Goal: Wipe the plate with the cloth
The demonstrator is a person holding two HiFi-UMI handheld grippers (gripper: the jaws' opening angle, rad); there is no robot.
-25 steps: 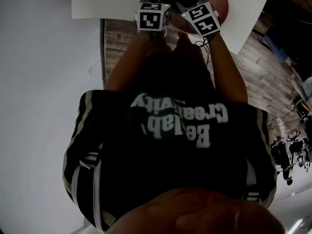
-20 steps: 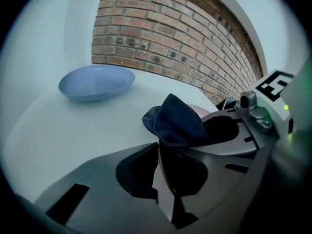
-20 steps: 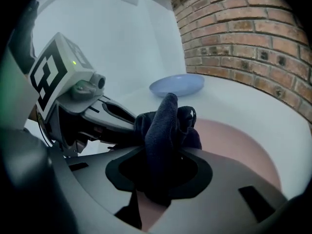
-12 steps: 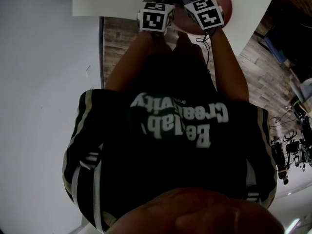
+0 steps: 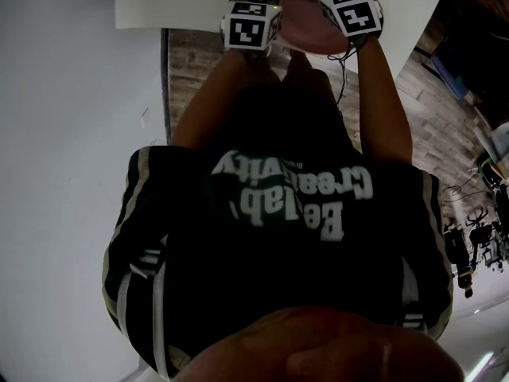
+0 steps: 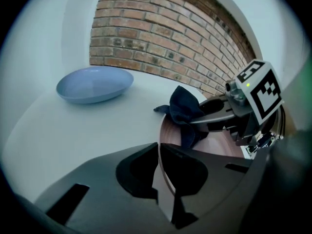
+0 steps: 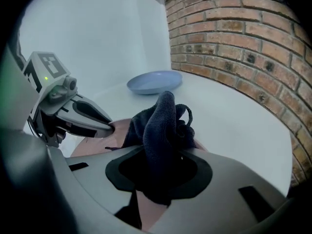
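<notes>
A brownish-pink plate (image 6: 217, 147) lies on the white table, and my left gripper (image 6: 158, 151) is shut on its near rim. My right gripper (image 7: 158, 165) is shut on a bunched dark blue cloth (image 7: 163, 123), which rests on the plate (image 7: 92, 143) at its far side. From the left gripper view the cloth (image 6: 185, 110) hangs out of the right gripper's jaws over the plate's far edge. In the head view both marker cubes sit at the top, left (image 5: 249, 29) and right (image 5: 352, 13), with the plate (image 5: 306, 29) between them; the jaws are hidden there.
A pale blue shallow dish (image 6: 95, 83) stands farther back on the white table (image 6: 73, 130), also seen as the blue dish (image 7: 155, 82) in the right gripper view. A brick wall (image 7: 243, 38) borders the table's far side. The person's torso fills the head view.
The right gripper has slid up and to the right in the head view, carrying the cloth over the plate. The left gripper has stayed where it was.
</notes>
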